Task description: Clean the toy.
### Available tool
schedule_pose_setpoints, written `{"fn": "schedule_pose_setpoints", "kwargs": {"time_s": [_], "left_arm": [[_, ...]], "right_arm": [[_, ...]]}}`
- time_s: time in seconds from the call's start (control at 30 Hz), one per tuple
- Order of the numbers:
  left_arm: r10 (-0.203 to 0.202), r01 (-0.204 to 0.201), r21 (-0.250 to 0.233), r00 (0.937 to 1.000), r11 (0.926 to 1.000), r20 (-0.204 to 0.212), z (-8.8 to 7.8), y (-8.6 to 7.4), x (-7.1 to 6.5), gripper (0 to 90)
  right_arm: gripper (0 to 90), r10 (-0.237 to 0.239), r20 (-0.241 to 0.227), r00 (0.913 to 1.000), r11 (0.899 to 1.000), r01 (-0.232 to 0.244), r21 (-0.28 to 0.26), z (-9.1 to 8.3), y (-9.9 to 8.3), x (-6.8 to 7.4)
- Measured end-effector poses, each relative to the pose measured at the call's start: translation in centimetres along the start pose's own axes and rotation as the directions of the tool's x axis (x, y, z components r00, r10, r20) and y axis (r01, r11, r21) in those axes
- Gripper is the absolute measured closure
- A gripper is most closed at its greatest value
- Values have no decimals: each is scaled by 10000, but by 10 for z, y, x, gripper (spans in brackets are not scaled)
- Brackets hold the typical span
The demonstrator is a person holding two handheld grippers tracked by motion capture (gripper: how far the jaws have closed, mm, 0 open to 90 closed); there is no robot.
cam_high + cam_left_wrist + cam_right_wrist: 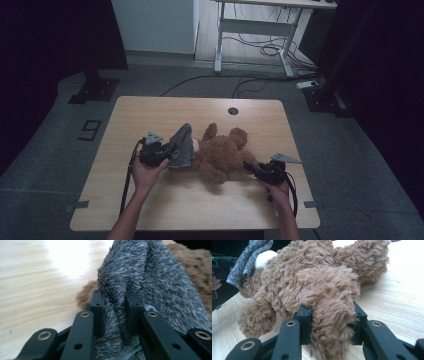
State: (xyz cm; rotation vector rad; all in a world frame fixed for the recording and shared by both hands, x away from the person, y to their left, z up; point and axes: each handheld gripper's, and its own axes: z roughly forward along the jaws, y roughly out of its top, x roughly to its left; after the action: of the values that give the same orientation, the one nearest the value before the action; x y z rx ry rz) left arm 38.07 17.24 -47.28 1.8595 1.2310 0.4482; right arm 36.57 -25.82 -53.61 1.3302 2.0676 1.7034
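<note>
A brown teddy bear [223,155] lies on the wooden table [165,197]. A grey fuzzy cloth [183,145] drapes over the bear's left end, standing up in a peak. My left gripper [169,152] is shut on that cloth; in the left gripper view the grey cloth [155,282] is pinched between the jaws of the left gripper [115,300], with brown fur [85,295] beside it. My right gripper [251,167] is shut on one of the bear's limbs. In the right gripper view that limb [332,297] bulges between the jaws of the right gripper [332,312]. The grey cloth [249,257] shows far left.
A round cable hole [233,110] sits near the table's far edge. Behind the table stand a white-legged desk [260,27] with floor cables [260,50] and a black stand base [94,91]. Bare tabletop lies in front of and to the left of the bear.
</note>
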Motion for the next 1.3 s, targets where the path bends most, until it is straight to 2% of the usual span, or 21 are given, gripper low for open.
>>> {"fn": "schedule_pose_setpoints", "kwargs": {"time_s": [0.1, 0.23, 0.33, 0.43, 0.53, 0.6, 0.63, 0.7, 0.73, 0.8, 0.93, 1.0, 1.07, 1.17, 1.3], "left_arm": [[-152, 156, 196, 9996, 9997, -237, 2, -11, 10, 719], [-281, 313, 734, 9986, 9968, -445, 10, -27, 19, 720], [-429, 458, 919, 9985, 9947, -339, 14, -38, 21, 720], [-458, 488, 972, 9984, 9941, -331, 13, -41, 23, 719], [-485, 510, 814, 9983, 9954, -317, 6, -38, 25, 719], [-373, 380, 216, 9989, 9990, -293, -11, -25, 24, 719], [-373, 380, 216, 9989, 9990, -293, -11, -25, 24, 720], [-227, 224, -404, 9997, 9989, -69, -25, -10, 16, 720], [103, -93, -741, 9999, 9972, 129, -33, 3, 3, 720], [417, -379, -933, 9984, 9949, 386, -35, 14, -11, 720], [1026, -964, -842, 9920, 9918, 729, -21, 32, -41, 719], [1333, -1282, -689, 9881, 9894, 762, -9, 39, -54, 719], [1614, -1587, -459, 9849, 9863, 628, 5, 44, -65, 719], [1787, -1779, -288, 9835, 9836, 289, 18, 44, -69, 718], [1936, -1932, -355, 9811, 9805, 76, 14, 38, -65, 719]], "right_arm": [[632, -7, 22, 10000, 10000, 7, -22, 0, 0, 0], [633, -2, 18, 10000, 10000, 2, 23, 1, -1, -1], [632, -14, 56, 10000, 10000, 14, 40, 1, -1, 0], [632, 9, 92, 10000, 10000, -10, 21, 1, -1, -1], [633, 26, 98, 9999, 10000, -27, 35, 1, -2, -1], [633, 6, 93, 10000, 10000, -6, 22, 0, -1, -1], [633, 6, 93, 10000, 10000, -6, 22, 0, -1, -1], [632, -6, 71, 10000, 10000, 6, 16, 0, -1, -2], [632, 8, 76, 10000, 10000, -8, 3, 0, -1, -1], [632, -5, 88, 10000, 10000, 5, 5, 0, -1, -1], [632, -15, 113, 9999, 10000, 16, -19, 0, -1, 0], [632, -3, 99, 10000, 10000, 3, -3, 0, -1, -1], [632, -12, 86, 10000, 10000, 12, -9, 0, -1, -1], [631, -22, 75, 10000, 10000, 22, -42, -1, -1, -1], [631, -58, 166, 9998, 10000, 58, -20, -1, 0, 0]]}}
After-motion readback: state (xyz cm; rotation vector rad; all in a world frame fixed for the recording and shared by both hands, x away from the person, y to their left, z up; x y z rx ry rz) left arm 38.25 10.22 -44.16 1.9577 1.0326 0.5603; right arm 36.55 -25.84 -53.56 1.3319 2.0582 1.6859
